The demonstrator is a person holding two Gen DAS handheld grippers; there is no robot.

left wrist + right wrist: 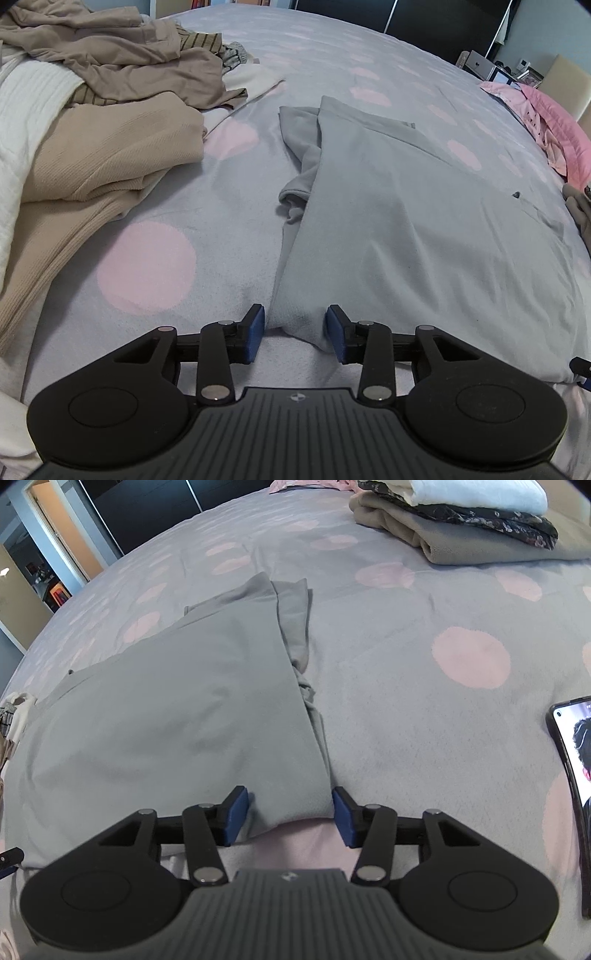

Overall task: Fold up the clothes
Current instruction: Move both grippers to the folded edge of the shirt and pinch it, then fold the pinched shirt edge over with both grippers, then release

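**Grey garment flat on bed, both grippers spread at its near corners**

The soft pale-grey knit garment (406,229) lies spread on the grey bedspread with pink dots (147,266), both side edges already turned in, a sleeve bunched under each long fold. Looks light, limp and a bit fleecy: it'll drape and sag, no stiffness, low slip on the cover. Judgement: pinch through all layers at the near hem corners, or the under-layers stay behind.

Left gripper (295,332): jaws wide apart, straddling the near-left hem corner (295,317); cloth sits between the blue pads, not pinched. Nothing held.

Right gripper (290,818): also released, wide apart, around the near-right corner (295,797); the left pad rests on or just over the fabric.

This fits either corners just let go or about to be taken, can't tell which.

Loose beige and white clothes heap (92,110) to the left; folded stack (461,520) far right; black smartphone (572,775) at the right edge.
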